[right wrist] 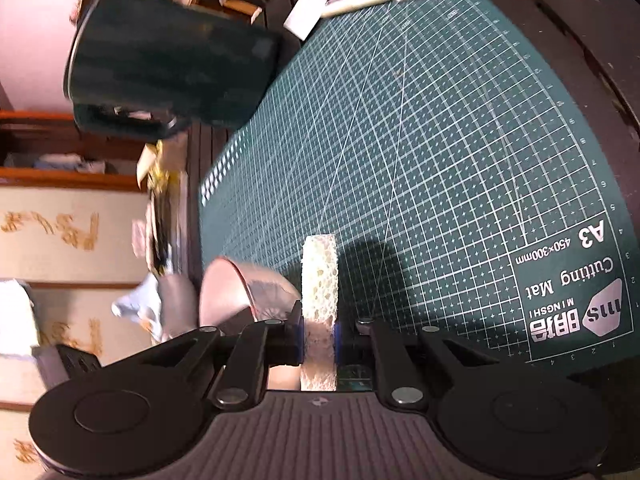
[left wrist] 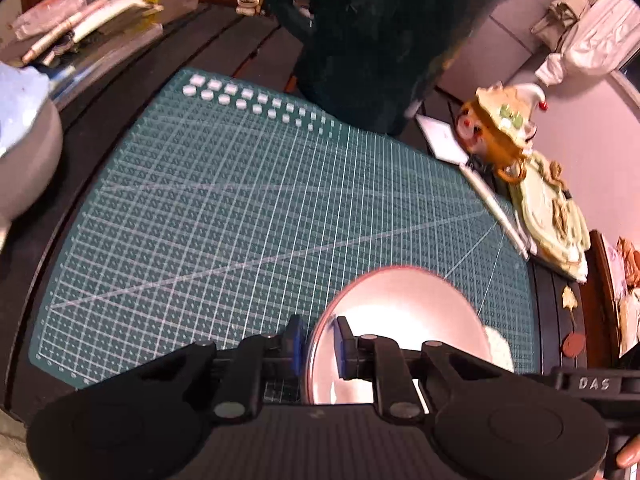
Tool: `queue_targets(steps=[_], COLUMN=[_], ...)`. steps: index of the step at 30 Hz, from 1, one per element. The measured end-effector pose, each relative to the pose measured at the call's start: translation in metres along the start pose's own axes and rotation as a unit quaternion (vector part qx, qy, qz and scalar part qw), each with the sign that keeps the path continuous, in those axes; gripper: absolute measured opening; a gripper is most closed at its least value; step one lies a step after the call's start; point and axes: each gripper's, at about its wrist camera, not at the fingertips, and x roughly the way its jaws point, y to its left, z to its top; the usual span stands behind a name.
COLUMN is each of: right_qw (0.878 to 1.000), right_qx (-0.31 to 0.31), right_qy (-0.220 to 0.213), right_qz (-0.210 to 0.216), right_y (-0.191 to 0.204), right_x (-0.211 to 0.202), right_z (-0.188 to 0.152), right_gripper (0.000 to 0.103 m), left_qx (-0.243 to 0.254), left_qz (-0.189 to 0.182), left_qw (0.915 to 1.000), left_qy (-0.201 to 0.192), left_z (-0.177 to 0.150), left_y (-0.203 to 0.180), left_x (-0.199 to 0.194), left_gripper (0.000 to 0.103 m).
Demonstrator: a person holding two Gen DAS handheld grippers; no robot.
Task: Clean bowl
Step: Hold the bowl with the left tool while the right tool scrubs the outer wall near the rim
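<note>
Fig., L to R. At far left of the left wrist view a grey bowl (left wrist: 24, 160) with blue cloth inside was seen, resting on the dark surface (left wrist: 36, 240) beside the green cutting mat (left wrist: 240, 200). A dark green bin (left wrist: 380, 40) stood at the mat's far edge; a clown figurine (left wrist: 500, 128) and a decorated plate (left wrist: 556, 216) lay at right.

The left claw (left wrist: 318, 346) was pressed nearly together, pinching the rim of the pink bowl (left wrist: 400, 312): one finger outside the wall, one inside. The bowl was held tilted over the near part of the mat, w/ a pale sponge edge showing just behind its right side. Whether the bowl's base touched the mat could not be told.

In the right wrist view the pink bowl (right wrist: 240, 292) appeared just left of the right claw (right wrist: 319, 340), which was squeezed onto a whitish sponge (right wrist: 319, 272) held on edge, its far end projecting beyond the fingertips. Sponge and bowl were close; contact could not be confirmed.

Handling (judged): the bowl looked stiff, smooth and prob. slippery, light enough for a one-sided rim pinch but liable to pivot under scrubbing pressure; a firm rim grip was advisable. The sponge looked soft, porous and compressible, best gripped mid-body so the free end flexes vs. the bowl wall.
</note>
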Motion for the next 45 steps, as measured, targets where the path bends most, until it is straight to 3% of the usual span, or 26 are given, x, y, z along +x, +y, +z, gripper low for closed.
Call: queue_targets(steps=[8,11,16,19,23,29,34,40,45], right_qw=[1.000,1.000,1.000,1.000,1.000,0.999,0.997,0.998,1.000], right_qx=[-0.004,-0.006,-0.003,-0.003,-0.010,-0.035,-0.043,-0.049,-0.018], right_qy=[-0.018,-0.018,-0.023,-0.025,-0.019,-0.036,-0.063,-0.040,-0.022], right_qz=[0.005,0.004,0.008,0.011,0.013,0.007,0.020,0.012,0.014], right_y=[0.001,0.001,0.001,0.003,0.005,0.014,0.021,0.021,0.011], right_x=[-0.012,-0.011,-0.013,-0.013,-0.016,-0.033,-0.044,-0.024,-0.011], right_z=[0.000,0.000,0.002,0.004,-0.002,-0.010,0.002,0.001,-0.001], right_gripper=[0.012,0.012,0.012,0.012,0.012,0.012,0.012,0.012,0.012], left_qx=[-0.035,-0.064,-0.089,-0.066,-0.007,0.003,0.018,0.017,0.017], left_qz=[0.012,0.005,0.023,0.036,0.062,0.038,0.045,0.044,0.040], left_qw=[0.9993,0.9975,0.9932,0.9937,0.9958,0.9975,0.9973,0.9974,0.9975], left_qy=[0.007,0.029,0.071,0.083,0.067,0.060,0.055,0.055,0.056], left_z=[-0.002,-0.005,-0.022,-0.029,-0.021,-0.006,-0.007,-0.006,-0.006], left_y=[0.004,0.010,0.008,-0.003,-0.012,-0.003,-0.010,-0.010,-0.009], left_x=[-0.013,-0.017,-0.014,-0.008,0.001,0.010,0.011,0.010,0.010], left_gripper=[0.023,0.024,0.025,0.019,0.014,0.015,0.017,0.017,0.018])
